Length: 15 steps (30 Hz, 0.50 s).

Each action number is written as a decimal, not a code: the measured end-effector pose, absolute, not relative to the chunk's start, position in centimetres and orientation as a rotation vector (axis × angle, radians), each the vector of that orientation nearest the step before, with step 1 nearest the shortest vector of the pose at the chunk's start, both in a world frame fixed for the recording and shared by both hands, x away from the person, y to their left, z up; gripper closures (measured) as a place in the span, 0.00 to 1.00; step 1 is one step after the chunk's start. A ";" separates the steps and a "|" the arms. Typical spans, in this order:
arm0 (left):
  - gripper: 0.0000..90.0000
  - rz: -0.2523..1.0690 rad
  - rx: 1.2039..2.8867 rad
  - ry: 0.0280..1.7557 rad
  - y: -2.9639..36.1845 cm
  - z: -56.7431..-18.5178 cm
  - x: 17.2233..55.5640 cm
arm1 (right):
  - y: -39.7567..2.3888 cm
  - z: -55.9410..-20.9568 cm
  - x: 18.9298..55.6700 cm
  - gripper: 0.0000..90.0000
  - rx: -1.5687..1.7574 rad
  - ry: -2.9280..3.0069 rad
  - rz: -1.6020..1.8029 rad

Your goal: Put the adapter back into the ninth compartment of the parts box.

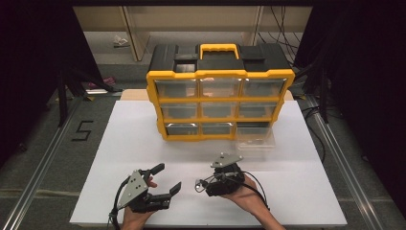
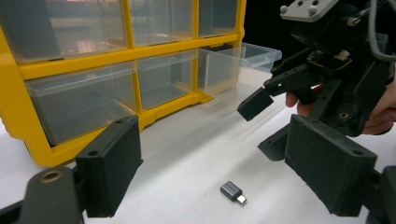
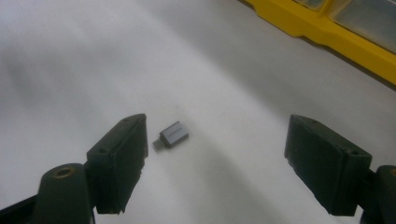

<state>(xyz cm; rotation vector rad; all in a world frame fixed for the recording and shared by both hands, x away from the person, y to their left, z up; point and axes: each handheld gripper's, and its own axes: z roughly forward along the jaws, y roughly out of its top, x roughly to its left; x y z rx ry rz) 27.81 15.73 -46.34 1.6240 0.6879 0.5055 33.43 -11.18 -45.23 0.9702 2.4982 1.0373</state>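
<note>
Near the front edge of the white surface [image 1: 297, 191], a person's hands hold 2 hand-held grippers. The left hand-held gripper [image 1: 166, 179] sits left of centre with its jaws spread wide and nothing between them. The right hand-held gripper [image 1: 205, 184] lies just right of it, turned toward the left one, jaws also spread wide and empty. A small grey adapter [image 3: 171, 135] with a metal plug lies flat on the surface between them, just beside one jaw of the right hand-held gripper and not touching it. Farther back, at the surface's centre, stands a yellow and black organiser [image 1: 220, 91] with 9 clear drawers in 3 rows. Its bottom right drawer [image 1: 255, 138] is pulled out toward the front.
</note>
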 end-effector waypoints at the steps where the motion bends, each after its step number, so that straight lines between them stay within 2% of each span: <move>1: 0.20 0.506 1.620 0.688 15.7 -46.3 27.8 | -11.0 -45.3 33.5 0.25 0.972 2.499 1.033; 15: 0.20 0.519 1.639 0.678 15.5 -46.3 27.8 | -8.9 -46.3 35.1 0.29 0.953 2.544 0.983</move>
